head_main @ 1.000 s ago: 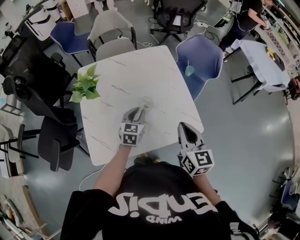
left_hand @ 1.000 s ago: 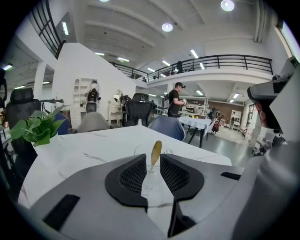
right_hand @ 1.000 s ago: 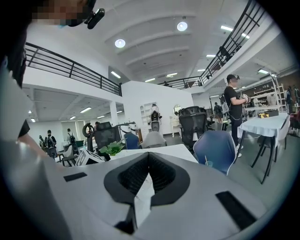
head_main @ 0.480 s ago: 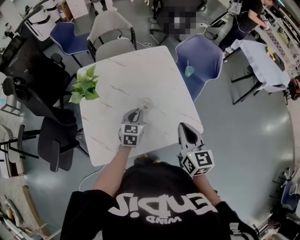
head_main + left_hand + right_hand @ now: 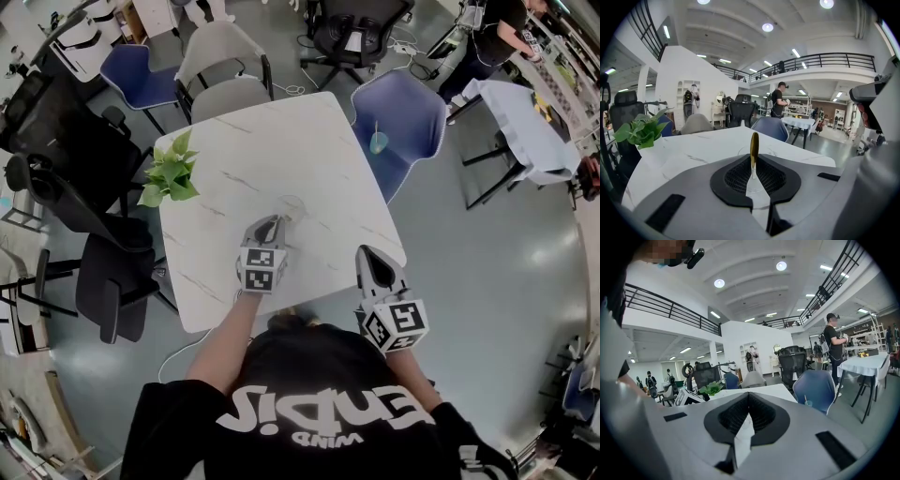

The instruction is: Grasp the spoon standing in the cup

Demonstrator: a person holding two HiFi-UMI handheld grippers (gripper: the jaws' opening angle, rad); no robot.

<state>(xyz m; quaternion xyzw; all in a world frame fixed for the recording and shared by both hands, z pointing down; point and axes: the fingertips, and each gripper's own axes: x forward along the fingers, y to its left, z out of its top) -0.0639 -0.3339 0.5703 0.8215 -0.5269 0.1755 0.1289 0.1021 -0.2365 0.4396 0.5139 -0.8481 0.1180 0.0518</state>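
Spoon [image 5: 753,145]: it stands upright in the clear cup [image 5: 293,204], with its golden end rising above the rim. That makes it easy to take from the side without touching the glass.

Cup on the desk [image 5: 281,141]: it is in the half towards the near edge, about midway between the left and right edges and well apart from every corner.

Left gripper [image 5: 753,161]: it points slightly downward at the cup from the near edge. Its jaws have just been closing, and the thin stem of the spoon is between them. The pads now appear to press on the stem just under the golden end, so I judge that the spoon is gripped.

Why so high: the grip sits above the cup rim, probably so the jaws do not hit the glass and the spoon can be lifted straight out.

Spoon relative to the left gripper: it is exactly at the jaw tips, in the middle of the gap, with the cup just below and behind.

Right gripper [image 5: 748,397]: its jaws are together with nothing between them. It is held over the near right corner of the desk, apart from the cup, probably to stay out of the way.

Plant [image 5: 170,173]: it is at the left edge, far from the work.

Risk: a sideways pull could tip the light cup.
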